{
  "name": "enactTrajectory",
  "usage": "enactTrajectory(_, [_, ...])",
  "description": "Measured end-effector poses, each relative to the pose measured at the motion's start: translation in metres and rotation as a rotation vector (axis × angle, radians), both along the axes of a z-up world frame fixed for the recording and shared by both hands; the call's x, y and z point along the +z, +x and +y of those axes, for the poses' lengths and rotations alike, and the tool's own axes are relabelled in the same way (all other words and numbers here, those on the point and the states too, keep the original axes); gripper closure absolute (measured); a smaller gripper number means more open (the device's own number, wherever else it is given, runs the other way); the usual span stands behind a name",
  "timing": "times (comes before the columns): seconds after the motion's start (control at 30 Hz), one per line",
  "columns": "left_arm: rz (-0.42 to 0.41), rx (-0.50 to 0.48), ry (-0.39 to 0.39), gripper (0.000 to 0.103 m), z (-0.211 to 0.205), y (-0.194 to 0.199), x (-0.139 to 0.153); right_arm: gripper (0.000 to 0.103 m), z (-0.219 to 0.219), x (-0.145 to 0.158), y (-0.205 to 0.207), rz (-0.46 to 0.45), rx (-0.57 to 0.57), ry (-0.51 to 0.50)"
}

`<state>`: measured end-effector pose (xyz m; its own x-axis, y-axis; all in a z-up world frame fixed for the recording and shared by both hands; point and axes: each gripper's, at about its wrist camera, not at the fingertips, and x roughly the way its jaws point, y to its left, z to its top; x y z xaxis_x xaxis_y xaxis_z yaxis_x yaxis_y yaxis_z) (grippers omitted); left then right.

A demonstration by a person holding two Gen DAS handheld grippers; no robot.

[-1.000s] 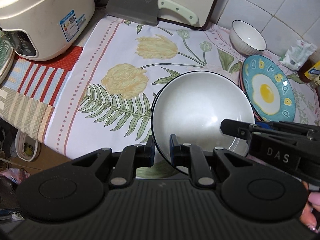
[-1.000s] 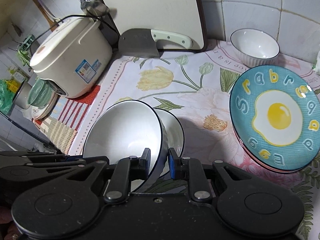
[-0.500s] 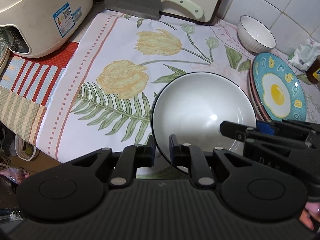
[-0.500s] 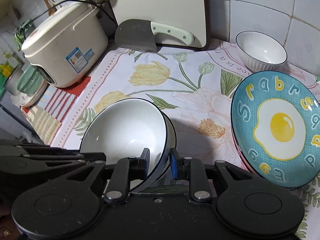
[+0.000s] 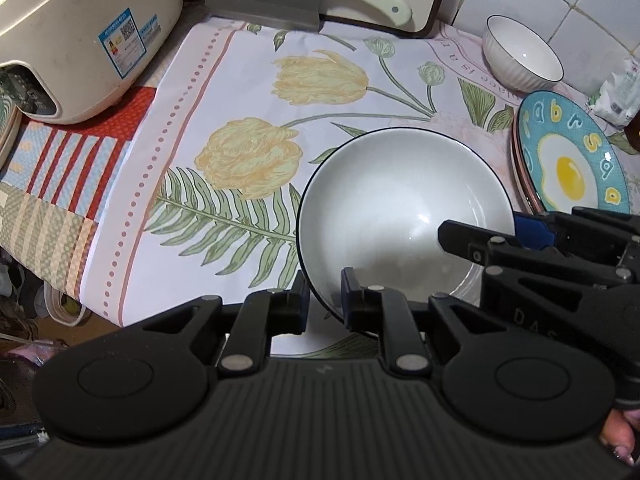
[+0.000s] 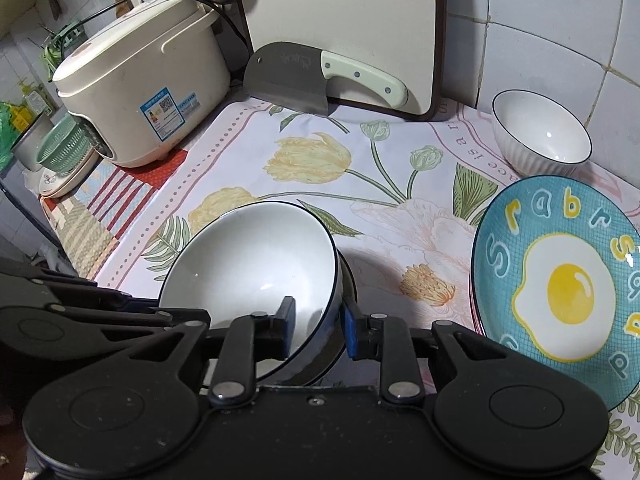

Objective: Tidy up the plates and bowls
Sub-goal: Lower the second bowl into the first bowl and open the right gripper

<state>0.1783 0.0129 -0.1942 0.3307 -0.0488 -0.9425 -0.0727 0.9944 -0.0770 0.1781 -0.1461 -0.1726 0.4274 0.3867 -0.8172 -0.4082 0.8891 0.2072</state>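
A large white bowl (image 5: 400, 208) with a dark rim sits low over the floral cloth, seemingly nested on a second bowl whose rim (image 6: 350, 280) shows under it. My left gripper (image 5: 324, 304) is shut on its near rim. My right gripper (image 6: 318, 326) is shut on the same bowl (image 6: 256, 264) from the right side. A teal fried-egg plate (image 6: 560, 280) tops a plate stack at the right, also in the left wrist view (image 5: 568, 160). A small ribbed white bowl (image 6: 540, 132) stands at the back right by the tiled wall.
A rice cooker (image 6: 140, 92) stands at the back left. A cleaver (image 6: 312, 76) leans on a cutting board (image 6: 340, 20) at the back. A green strainer (image 6: 66, 148) sits on dishes far left. A white packet (image 5: 616, 92) lies by the wall at the right.
Both grippers have lowered the white bowl onto the second bowl, which is now almost covered. Both views have shifted slightly; the grips are unchanged.
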Motion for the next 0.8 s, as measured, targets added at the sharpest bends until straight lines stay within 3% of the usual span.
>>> enactTrajectory(0.17, [0.014, -0.004, 0.001, 0.084, -0.001, 0.001, 0.004, 0.066, -0.008, 0.001, 0.0, -0.01, -0.02, 0.011])
enactTrajectory(0.37, [0.024, 0.009, -0.016, 0.082, -0.001, -0.004, 0.016, 0.066, -0.022, 0.005, -0.007, 0.003, -0.013, 0.06])
enactTrajectory(0.53, [0.047, 0.012, -0.016, 0.073, -0.006, -0.018, 0.034, 0.066, -0.037, 0.023, -0.02, -0.004, 0.061, 0.089])
enactTrajectory(0.67, [0.049, 0.017, 0.0, 0.071, -0.012, -0.033, 0.05, 0.065, -0.051, 0.04, -0.032, -0.032, 0.129, 0.089])
enactTrajectory(0.8, [0.035, 0.029, 0.008, 0.068, -0.022, -0.046, 0.07, 0.057, -0.072, 0.058, -0.045, -0.078, 0.176, 0.079])
